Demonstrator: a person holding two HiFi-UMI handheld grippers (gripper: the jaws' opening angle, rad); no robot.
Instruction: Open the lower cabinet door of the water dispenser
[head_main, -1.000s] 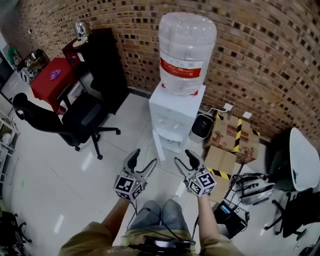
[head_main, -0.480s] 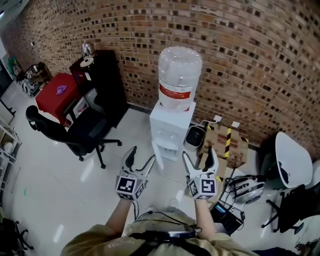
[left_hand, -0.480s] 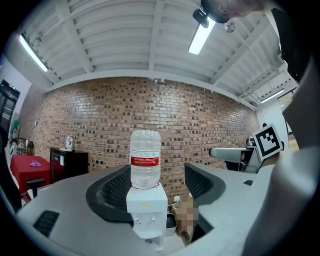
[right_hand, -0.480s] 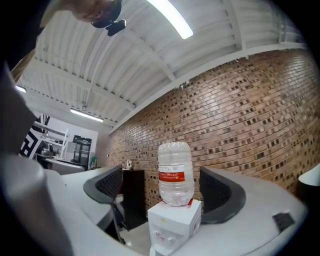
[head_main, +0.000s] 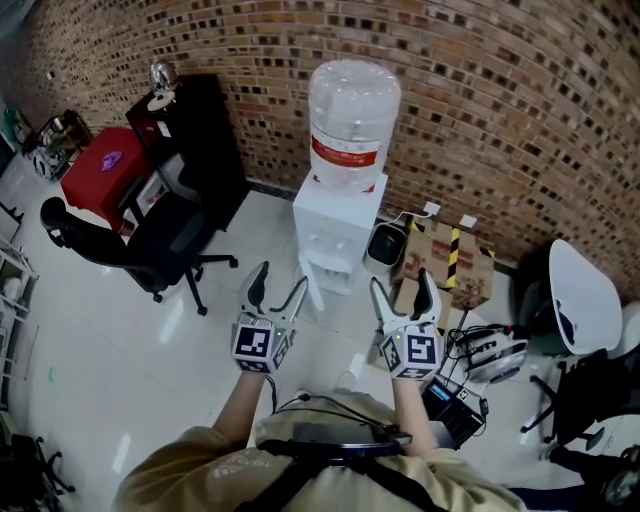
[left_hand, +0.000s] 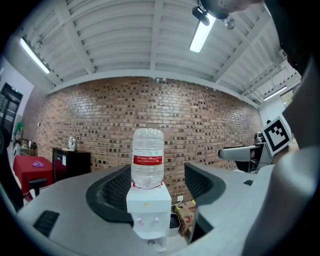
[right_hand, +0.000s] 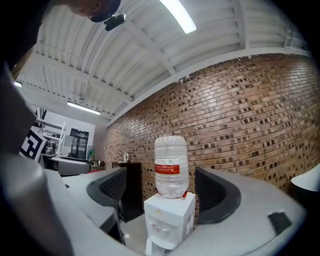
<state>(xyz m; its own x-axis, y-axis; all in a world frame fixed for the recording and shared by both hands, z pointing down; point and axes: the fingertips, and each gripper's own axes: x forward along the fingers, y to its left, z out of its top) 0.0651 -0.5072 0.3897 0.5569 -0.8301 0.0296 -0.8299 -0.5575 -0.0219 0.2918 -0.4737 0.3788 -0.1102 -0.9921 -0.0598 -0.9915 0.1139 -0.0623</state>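
Left gripper (head_main: 281, 278) and right gripper (head_main: 403, 280) have pulled up and back from the water dispenser (head_main: 335, 225), which stands at the brick wall (head_main: 480, 110). Both are open and empty, and the right's jaws have just been opening. The lower door (head_main: 314, 287) looks already ajar, I think.

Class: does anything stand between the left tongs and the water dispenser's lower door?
Nothing visible does. Only bare floor lies between the left tongs and the water dispenser; the office chair and the cardboard box stand off to either side.
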